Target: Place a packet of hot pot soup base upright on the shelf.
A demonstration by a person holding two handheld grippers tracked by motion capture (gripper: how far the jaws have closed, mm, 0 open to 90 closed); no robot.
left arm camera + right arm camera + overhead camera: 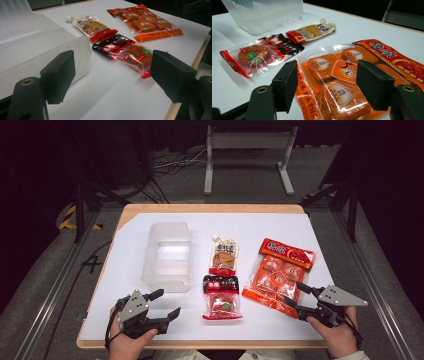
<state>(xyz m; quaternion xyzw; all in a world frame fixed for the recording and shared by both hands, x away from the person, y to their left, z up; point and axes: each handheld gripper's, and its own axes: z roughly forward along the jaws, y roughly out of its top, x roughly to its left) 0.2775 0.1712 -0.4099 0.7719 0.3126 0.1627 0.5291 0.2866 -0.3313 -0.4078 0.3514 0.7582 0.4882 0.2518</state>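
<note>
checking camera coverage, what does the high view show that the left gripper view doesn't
High view alone: both hands, the right claw open at the orange snack bag, the left claw seen from above, and the floor around the table.
Left gripper view alone: its jaws up close.
Both: clear plastic bin, spouted sauce pouch, red-black snack packet, orange snack bag.

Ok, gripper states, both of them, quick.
Left gripper: open, holding nothing, beside the clear plastic bin.
Right gripper: open, holding nothing, its jaws at the near edge of the orange snack pack.
</note>
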